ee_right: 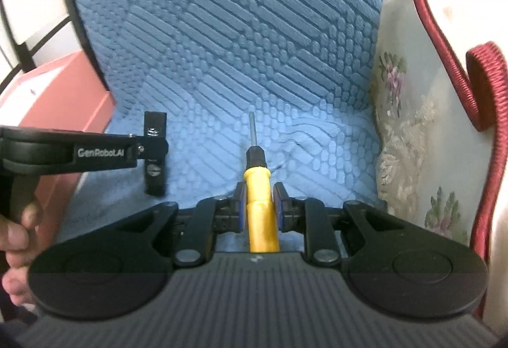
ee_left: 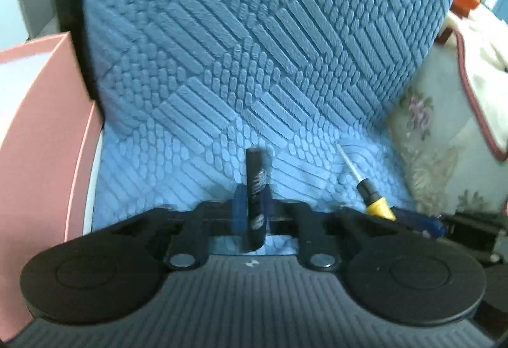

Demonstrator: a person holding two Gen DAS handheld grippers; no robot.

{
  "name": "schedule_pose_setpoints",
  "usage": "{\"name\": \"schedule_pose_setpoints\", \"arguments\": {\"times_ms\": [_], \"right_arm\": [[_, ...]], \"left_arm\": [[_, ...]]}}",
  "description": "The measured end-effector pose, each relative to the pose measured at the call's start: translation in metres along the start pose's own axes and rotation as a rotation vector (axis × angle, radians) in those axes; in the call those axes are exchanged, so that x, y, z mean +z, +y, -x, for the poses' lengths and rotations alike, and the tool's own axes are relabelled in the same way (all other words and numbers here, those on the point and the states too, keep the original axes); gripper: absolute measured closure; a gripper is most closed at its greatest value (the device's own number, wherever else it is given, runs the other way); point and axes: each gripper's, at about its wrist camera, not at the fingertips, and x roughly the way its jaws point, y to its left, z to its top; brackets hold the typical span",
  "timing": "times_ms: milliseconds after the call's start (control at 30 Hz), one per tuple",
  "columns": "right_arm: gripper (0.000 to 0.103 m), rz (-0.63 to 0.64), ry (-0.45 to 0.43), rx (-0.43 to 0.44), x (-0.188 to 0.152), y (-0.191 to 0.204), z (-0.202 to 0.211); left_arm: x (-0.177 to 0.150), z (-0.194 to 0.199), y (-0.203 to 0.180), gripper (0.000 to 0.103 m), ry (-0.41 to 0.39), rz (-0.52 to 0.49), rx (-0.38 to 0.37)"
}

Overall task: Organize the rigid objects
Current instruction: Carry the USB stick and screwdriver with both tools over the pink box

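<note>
Left claw: clamped on a black tube, frame centre.
Right claw: gripping the yellow screwdriver.
Progress: both lifted over the blue cushion; pink box at left looks the likely destination; nothing stowed yet.

Left gripper fingers clamp a black tube — screwdriver lies nearby.

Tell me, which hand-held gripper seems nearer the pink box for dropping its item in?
Probably the left hand-held gripper: it holds the black tube, and the pink box sits on its side.
</note>
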Motion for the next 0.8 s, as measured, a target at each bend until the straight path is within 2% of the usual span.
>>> {"name": "schedule_pose_setpoints", "arguments": {"times_ms": [333, 533, 800], "right_arm": [[0.082, -0.046, 0.002, 0.029, -0.013, 0.008, 0.020], [0.082, -0.030, 0.029, 0.045, -0.018, 0.015, 0.011], [0.081, -0.017, 0.088, 0.058, -0.024, 0.015, -0.012]], "left_arm": [[-0.018, 0.025, 0.007, 0.096, -0.028, 0.067, -0.057], [-0.034, 0.032, 0.014, 0.096, 0.032, 0.089, -0.099], [-0.034, -0.003, 0.015, 0.096, 0.110, 0.120, -0.088]]}}
